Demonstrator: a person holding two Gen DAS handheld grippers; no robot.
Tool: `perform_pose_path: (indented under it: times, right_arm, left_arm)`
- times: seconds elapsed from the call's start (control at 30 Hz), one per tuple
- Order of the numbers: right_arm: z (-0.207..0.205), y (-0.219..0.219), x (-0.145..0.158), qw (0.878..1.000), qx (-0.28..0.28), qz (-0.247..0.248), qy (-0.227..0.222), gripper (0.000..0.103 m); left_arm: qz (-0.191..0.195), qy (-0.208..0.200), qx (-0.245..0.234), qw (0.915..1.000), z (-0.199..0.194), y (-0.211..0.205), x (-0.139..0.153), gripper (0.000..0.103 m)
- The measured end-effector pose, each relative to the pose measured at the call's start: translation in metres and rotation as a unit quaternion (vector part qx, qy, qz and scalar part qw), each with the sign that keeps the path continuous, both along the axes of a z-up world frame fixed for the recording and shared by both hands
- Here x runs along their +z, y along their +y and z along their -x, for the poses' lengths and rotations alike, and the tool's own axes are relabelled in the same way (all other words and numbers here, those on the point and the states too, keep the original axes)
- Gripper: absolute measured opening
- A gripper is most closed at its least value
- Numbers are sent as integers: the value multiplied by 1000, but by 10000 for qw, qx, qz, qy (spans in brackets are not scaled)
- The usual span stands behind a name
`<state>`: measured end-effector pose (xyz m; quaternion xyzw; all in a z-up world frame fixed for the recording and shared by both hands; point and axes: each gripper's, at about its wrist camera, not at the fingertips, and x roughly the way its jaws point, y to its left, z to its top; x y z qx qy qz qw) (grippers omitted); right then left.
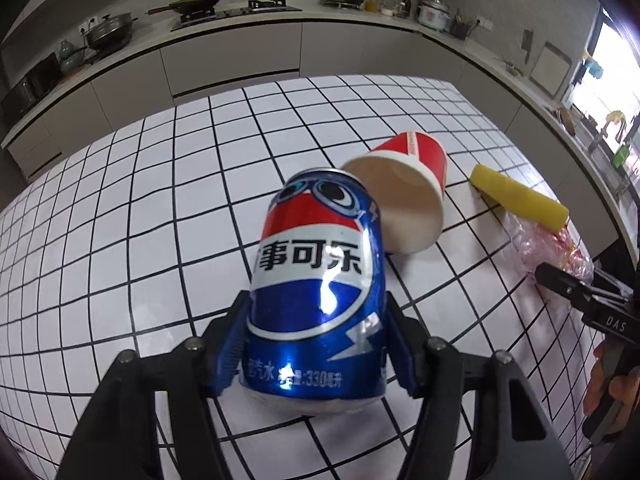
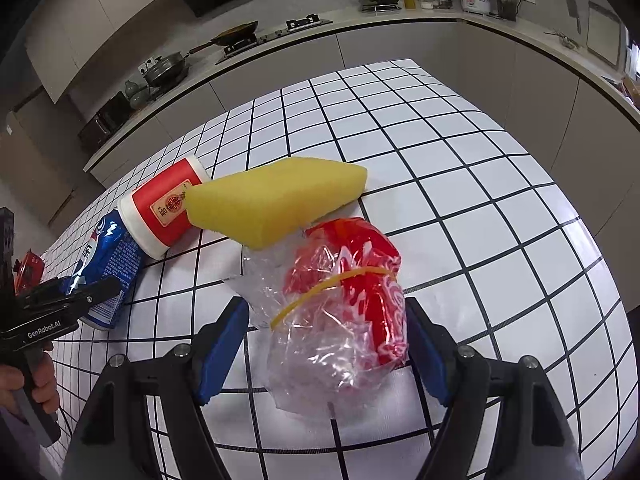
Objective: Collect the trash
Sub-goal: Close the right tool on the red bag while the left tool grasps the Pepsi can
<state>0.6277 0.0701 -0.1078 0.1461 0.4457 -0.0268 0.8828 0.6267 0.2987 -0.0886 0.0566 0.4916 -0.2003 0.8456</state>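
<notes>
A blue Pepsi can (image 1: 316,264) lies on the white tiled table (image 1: 140,240), its bottom toward the camera. My left gripper (image 1: 316,300) is shut on it, a blue pad pressed against each side. Behind the can, a red paper cup (image 1: 404,184) lies on its side, and a yellow sponge (image 1: 520,198) lies to the right of it. In the right wrist view my right gripper (image 2: 326,304) stands open around a clear plastic bag (image 2: 340,320) with red wrapping and a yellow rubber band. There is a gap at the left pad. The sponge (image 2: 276,200), cup (image 2: 160,208) and can (image 2: 108,256) lie beyond.
A kitchen counter (image 1: 360,20) with a stove, pans and a rice cooker curves around behind the table. A small red object (image 2: 28,268) sits at the far left. A person's hand (image 2: 16,384) holds the left gripper's handle. The table's right edge runs close to the bag.
</notes>
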Motion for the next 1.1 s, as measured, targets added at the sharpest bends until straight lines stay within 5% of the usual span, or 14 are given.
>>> perform_pose_path:
  times: [0.23,0.6,1.1]
  right_arm:
    - [5,0,1,10000,15,28,-64,64]
    - [27,4,3,9996,234,1,-173,62]
    - [81,-3,16,9964,798,-107,-246,62]
  left_arm:
    - [210,-97,172,9996,14,16,4,63]
    - [495,-170,561,9971,59,39,13,63]
    - [774,-300,794,9934,112,0,23,62]
